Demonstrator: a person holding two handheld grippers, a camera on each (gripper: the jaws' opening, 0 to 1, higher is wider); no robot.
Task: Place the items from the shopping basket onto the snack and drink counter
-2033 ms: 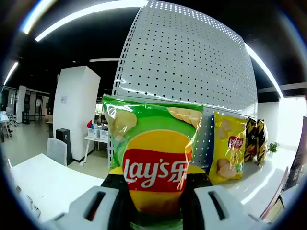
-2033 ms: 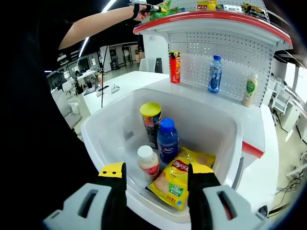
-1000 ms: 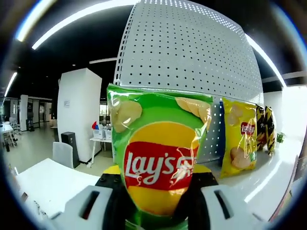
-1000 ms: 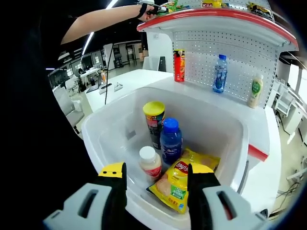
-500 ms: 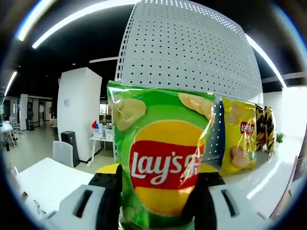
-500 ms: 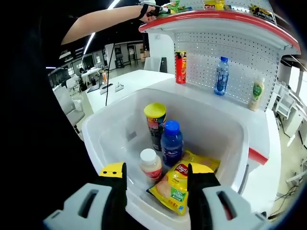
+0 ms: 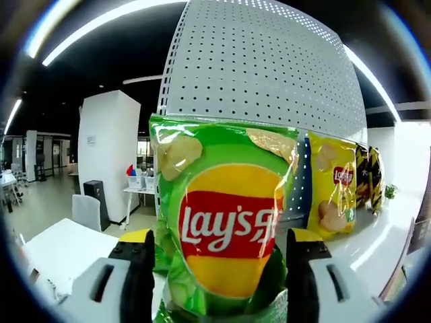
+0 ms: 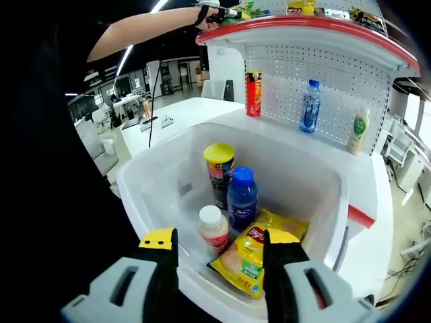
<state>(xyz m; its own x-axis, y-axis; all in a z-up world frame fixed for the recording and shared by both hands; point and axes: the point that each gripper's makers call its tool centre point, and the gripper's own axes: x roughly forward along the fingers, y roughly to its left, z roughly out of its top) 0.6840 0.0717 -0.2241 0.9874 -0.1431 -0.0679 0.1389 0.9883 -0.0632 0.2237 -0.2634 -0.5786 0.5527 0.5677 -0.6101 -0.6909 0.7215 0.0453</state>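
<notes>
Left gripper (image 7: 219,269) is spread around the green Lay's crisp bag (image 7: 222,222); right gripper (image 8: 219,259), spread, is seen above the white plastic basket (image 8: 145,202).

From above, the white basket (image 8: 145,202) lies open, yet its floor is crowded: a yellow-lidded can (image 8: 219,171), a blue-capped bottle (image 8: 242,198) and a white-capped bottle (image 8: 214,229) stand close together, with a yellow chip bag (image 8: 250,259) lying flat beside them. The basket's left half is bare. On the top shelf, the green Lay's bag (image 7: 225,222) stands between the parted jaws of the left gripper (image 7: 219,269), with a yellow chip bag (image 7: 331,192) just beside it and the perforated back panel (image 7: 269,67) behind.
</notes>
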